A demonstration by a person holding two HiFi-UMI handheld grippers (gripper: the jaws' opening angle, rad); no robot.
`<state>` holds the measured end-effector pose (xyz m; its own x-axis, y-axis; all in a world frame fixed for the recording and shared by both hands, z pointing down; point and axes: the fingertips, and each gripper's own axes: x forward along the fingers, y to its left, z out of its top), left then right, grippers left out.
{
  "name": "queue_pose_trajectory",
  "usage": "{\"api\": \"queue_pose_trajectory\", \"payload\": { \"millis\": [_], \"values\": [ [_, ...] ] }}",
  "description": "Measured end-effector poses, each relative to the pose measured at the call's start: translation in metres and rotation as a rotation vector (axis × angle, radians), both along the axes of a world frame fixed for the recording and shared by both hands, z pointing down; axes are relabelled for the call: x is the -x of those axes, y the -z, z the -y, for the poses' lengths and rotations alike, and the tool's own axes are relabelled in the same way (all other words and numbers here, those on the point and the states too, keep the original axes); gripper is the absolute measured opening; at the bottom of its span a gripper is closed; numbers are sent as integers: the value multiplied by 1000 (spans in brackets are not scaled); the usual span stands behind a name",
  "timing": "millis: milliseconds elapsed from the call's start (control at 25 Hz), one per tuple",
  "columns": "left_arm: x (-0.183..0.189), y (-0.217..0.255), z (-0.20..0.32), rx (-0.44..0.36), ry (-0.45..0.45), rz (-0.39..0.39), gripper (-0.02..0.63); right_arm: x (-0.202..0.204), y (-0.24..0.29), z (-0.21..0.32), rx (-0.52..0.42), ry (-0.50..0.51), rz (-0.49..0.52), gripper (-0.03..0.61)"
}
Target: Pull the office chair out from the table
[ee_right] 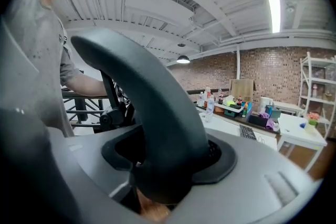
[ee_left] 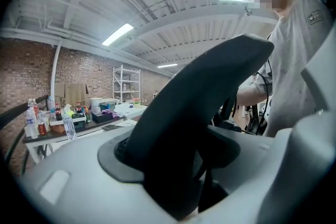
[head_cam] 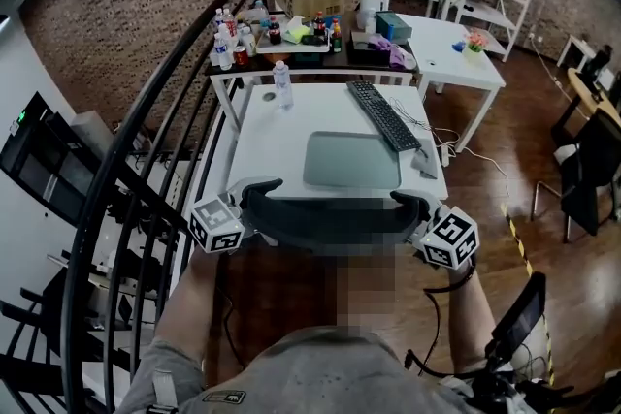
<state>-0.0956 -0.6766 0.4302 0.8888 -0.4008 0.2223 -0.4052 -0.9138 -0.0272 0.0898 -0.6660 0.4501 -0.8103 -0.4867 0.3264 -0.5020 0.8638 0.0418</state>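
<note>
At the near edge of the white rectangular table (head_cam: 272,145), the black-and-grey office chair (head_cam: 277,210) is sitting tucked in. Its back is lying right along the tabletop edge as seen from above, though I cannot tell whether the two are touching. It is not yet pulled out. The person is standing straight behind it, which is putting both hands where a rearward pull would roll the chair toward the body. A grey rectangular mat (head_cam: 351,160) and a black keyboard (head_cam: 383,114) are lying further in on the tabletop, apart from the chair, so nothing there is likely to snag.

A pale grey moulded shell (ee_left: 63,170) is forming the chair's side, and a thick dark arm is curving up out of it on each side. These two arms are serving as handles. The left gripper (head_cam: 243,211) is reaching in from the chair's left and the right gripper (head_cam: 423,220) from its right. They are mirroring each other, each pointing inward and slightly downward. The left forearm (head_cam: 194,301) and right forearm (head_cam: 468,305) are running low and roughly parallel.

Between the left jaws the left curved arm (ee_left: 194,113) is filling the gap, and the right curved arm (ee_right: 157,113) is doing the same on its side. Both pairs of jaws are standing fairly wide and, as far as I can judge, bearing on those arms.
</note>
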Motion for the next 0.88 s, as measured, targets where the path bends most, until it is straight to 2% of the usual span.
{"api": "queue_pose_trajectory", "payload": {
  "millis": [440, 880],
  "values": [
    [0, 1, -22, 7, -30, 24, 276, 0, -1, -18, 15, -18, -24, 252],
    [2, 4, -69, 16, -70, -5, 257, 1, 1, -66, 40, -30, -17, 250]
  ]
}}
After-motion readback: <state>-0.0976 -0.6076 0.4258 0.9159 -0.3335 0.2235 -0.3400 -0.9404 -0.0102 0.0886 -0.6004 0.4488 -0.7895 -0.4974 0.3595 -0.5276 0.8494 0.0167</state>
